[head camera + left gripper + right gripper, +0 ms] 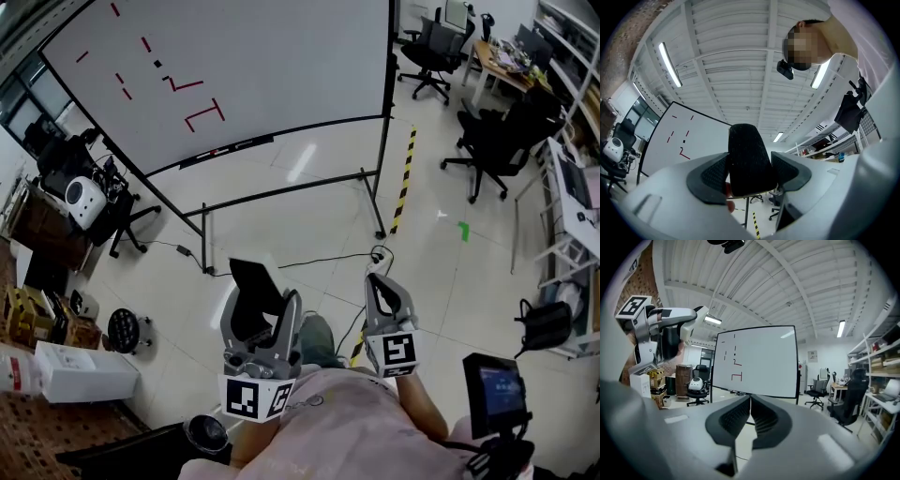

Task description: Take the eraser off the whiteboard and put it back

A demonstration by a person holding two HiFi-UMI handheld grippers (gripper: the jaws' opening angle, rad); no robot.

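Observation:
The whiteboard (244, 66) stands on a wheeled frame ahead of me, with several red strokes and a small black mark on it. My left gripper (262, 309) is shut on the black eraser (255, 291), held low in front of the person's body. In the left gripper view the eraser (747, 159) stands upright between the pads, and the whiteboard (689, 140) lies far off at left. My right gripper (381, 284) is shut with nothing in it. In its own view its pads (740, 416) meet, with the whiteboard (759, 359) straight ahead.
Black office chairs (427, 47) (497, 141) and desks stand at the back right. Yellow-black tape (405, 178) and a cable (309, 262) lie on the floor by the board's foot. Boxes (84, 375) and a chair with a white device (89, 202) crowd the left side.

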